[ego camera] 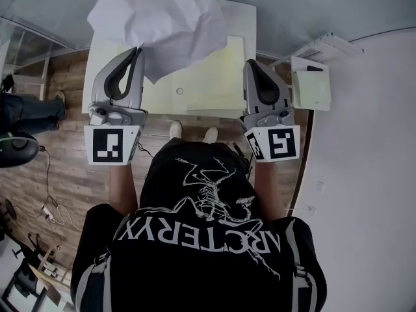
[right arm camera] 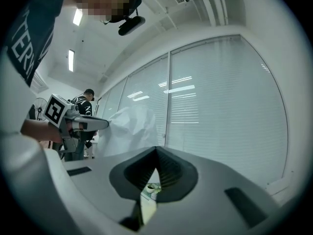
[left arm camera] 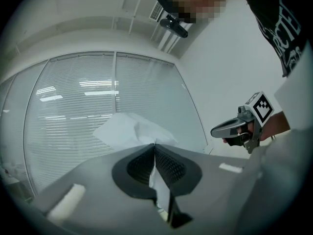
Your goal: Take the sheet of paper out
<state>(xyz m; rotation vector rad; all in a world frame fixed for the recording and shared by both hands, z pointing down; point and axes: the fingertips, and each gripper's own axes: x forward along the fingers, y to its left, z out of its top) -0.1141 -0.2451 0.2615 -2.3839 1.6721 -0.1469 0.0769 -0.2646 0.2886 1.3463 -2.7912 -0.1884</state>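
A crumpled white sheet of paper (ego camera: 159, 18) hangs in the air above the white table (ego camera: 242, 25). My left gripper (ego camera: 138, 49) is shut on its lower edge, and the sheet fans out beyond the tips. In the left gripper view the paper (left arm camera: 129, 130) rises just past the closed left gripper (left arm camera: 154, 145), with a strip of it pinched between the pads. My right gripper (ego camera: 250, 64) is held level beside it, over the table's right part, shut with nothing in it. From the right gripper view (right arm camera: 156, 148) the paper (right arm camera: 129, 129) shows to the left, beside the left gripper (right arm camera: 90, 124).
A pale yellow-green mat (ego camera: 208, 77) lies on the table under both grippers. A small white box with a green pad (ego camera: 311, 86) stands to the right, by a white rack (ego camera: 325, 46). Another person (ego camera: 26, 109) stands at the left on the wood floor. Window blinds (left arm camera: 88, 111) lie ahead.
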